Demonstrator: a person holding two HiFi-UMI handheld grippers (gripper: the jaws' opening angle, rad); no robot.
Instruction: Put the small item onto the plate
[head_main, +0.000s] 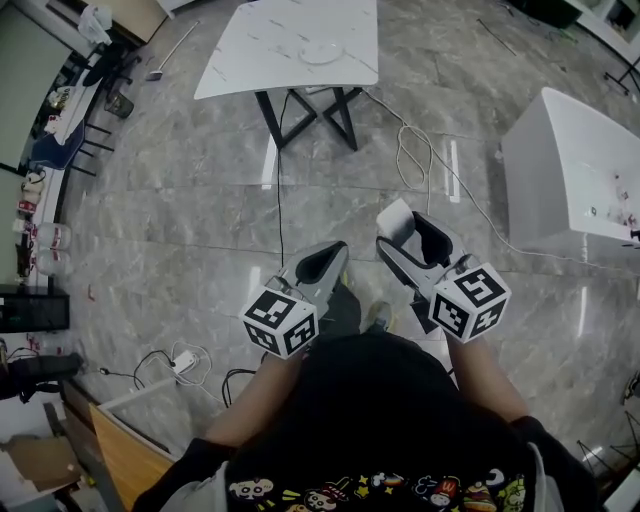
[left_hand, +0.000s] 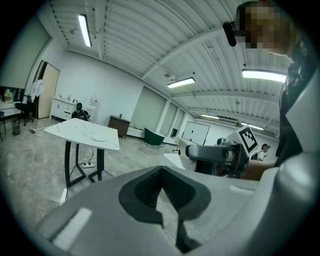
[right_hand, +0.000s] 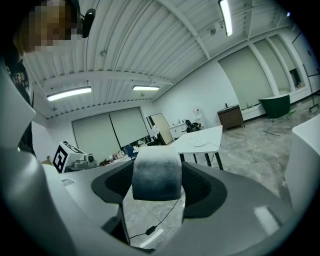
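Observation:
My right gripper is shut on the small item, a whitish, grey-shaded soft block held upright between the jaws. In the left gripper view the small item shows at the tip of the right gripper. My left gripper is shut with nothing in it, beside the right one at waist height. The white plate lies on a white marble-top table, well ahead of both grippers across the floor.
I stand on a grey tiled floor. A white cabinet is at the right. Cables run over the floor from the table's black legs. A power strip and a wooden board lie at lower left.

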